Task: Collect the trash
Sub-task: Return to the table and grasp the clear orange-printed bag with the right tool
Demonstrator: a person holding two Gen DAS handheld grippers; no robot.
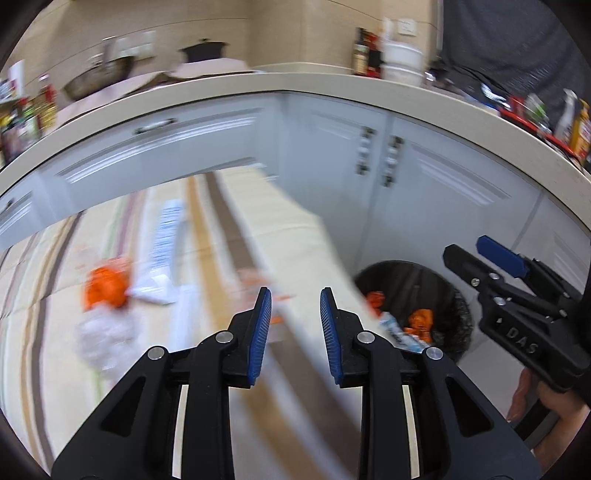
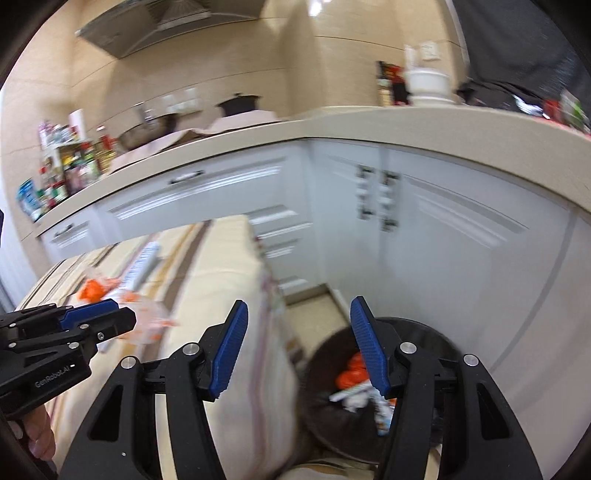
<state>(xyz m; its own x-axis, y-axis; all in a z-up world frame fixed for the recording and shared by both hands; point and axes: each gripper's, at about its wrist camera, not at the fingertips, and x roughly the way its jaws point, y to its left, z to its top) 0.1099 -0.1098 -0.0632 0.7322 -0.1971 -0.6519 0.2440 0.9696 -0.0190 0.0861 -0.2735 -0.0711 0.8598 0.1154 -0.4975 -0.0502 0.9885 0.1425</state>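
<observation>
Where a striped tablecloth (image 1: 288, 221) meets white cabinets (image 1: 424, 184), black bin (image 1: 454, 306) below, both grippers' jaws apart, empty.

Bright, even indoor light, soft shadows. Heavy motion blur across table (image 1: 295, 236), wrappers, countertop (image 1: 258, 83) clutter in both views. Gripper fingers (image 1: 260, 332) stay sharp. Strong fisheye curvature, dark vignette at corners. Glare spot on wall tiles (image 2: 314, 9).

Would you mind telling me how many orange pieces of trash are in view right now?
3 that I can make out: one orange piece lies on the table with pale wrappers, and two orange pieces sit inside the black bin. Motion blur may hide others.
</observation>
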